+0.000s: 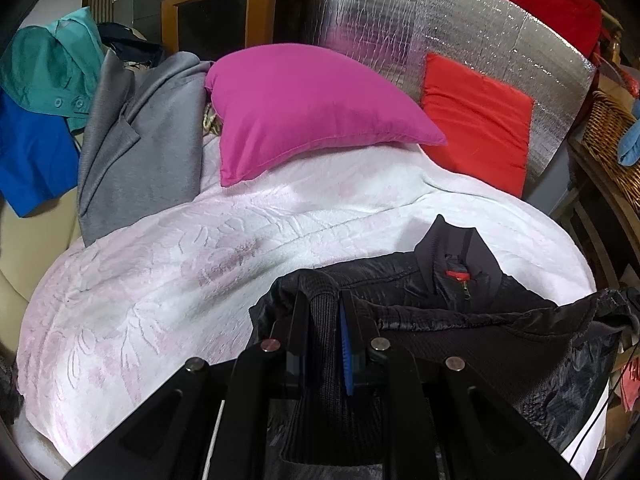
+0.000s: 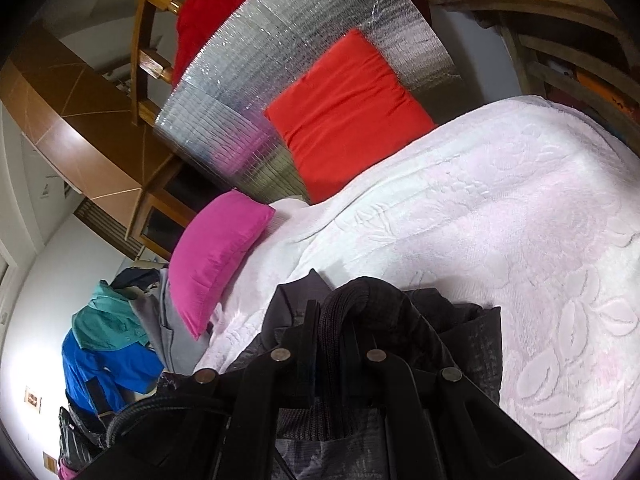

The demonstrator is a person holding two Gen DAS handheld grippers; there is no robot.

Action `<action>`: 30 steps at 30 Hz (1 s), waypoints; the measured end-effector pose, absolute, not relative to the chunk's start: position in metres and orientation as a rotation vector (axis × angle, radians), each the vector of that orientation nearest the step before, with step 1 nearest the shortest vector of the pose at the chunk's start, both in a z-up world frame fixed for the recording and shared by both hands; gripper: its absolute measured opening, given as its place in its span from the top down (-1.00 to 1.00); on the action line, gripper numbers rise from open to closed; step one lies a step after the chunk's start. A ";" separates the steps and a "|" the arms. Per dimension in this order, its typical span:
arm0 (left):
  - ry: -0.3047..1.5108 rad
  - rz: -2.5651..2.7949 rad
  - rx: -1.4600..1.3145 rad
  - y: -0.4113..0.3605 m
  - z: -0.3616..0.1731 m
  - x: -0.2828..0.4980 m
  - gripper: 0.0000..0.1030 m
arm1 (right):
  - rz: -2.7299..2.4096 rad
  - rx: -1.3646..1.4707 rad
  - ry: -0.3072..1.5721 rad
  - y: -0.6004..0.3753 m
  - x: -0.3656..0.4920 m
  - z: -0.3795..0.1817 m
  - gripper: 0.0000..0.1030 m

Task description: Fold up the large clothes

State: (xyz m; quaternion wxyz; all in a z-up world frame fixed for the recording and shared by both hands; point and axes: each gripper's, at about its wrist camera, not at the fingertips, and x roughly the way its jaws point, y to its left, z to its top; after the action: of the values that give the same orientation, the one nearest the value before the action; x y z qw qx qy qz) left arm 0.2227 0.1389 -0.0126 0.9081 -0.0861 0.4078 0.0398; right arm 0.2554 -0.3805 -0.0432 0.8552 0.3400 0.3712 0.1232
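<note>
A black jacket with a ribbed collar and a red zipper tab lies at the near right of the bed. My left gripper is shut on the jacket's ribbed black hem, which runs between the fingers. In the right wrist view my right gripper is shut on another ribbed part of the black jacket, bunched over the fingers. Both hold the cloth just above the pale pink bedspread, which also shows in the right wrist view.
A magenta pillow and a red cushion sit at the head of the bed against a silver foil panel. A grey coat, teal and blue garments pile at the left. A wicker basket stands right.
</note>
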 end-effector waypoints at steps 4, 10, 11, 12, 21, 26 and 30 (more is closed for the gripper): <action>0.868 0.081 -0.200 0.142 -0.022 0.238 0.73 | 0.250 0.704 0.804 -0.378 0.270 -0.052 0.85; 0.901 0.079 -0.224 0.149 -0.034 0.258 0.72 | 0.247 0.693 0.839 -0.373 0.295 -0.064 0.85; 0.912 0.079 -0.230 0.150 -0.038 0.264 0.72 | 0.245 0.691 0.846 -0.372 0.300 -0.067 0.85; 0.919 0.080 -0.231 0.150 -0.040 0.268 0.72 | 0.243 0.689 0.852 -0.371 0.305 -0.070 0.85; 0.982 0.076 -0.219 0.143 -0.063 0.304 0.72 | 0.204 0.700 0.915 -0.376 0.337 -0.107 0.85; 1.007 0.079 -0.220 0.142 -0.072 0.318 0.72 | 0.196 0.699 0.937 -0.378 0.345 -0.121 0.85; 1.016 0.087 -0.216 0.140 -0.078 0.323 0.72 | 0.196 0.693 0.949 -0.378 0.351 -0.126 0.85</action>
State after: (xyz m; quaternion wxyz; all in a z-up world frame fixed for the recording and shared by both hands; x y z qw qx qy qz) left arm 0.3228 0.1402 -0.0779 0.8672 -0.1030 0.4853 0.0417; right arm 0.3512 -0.3783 -0.1260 0.8277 0.3266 0.4469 0.0923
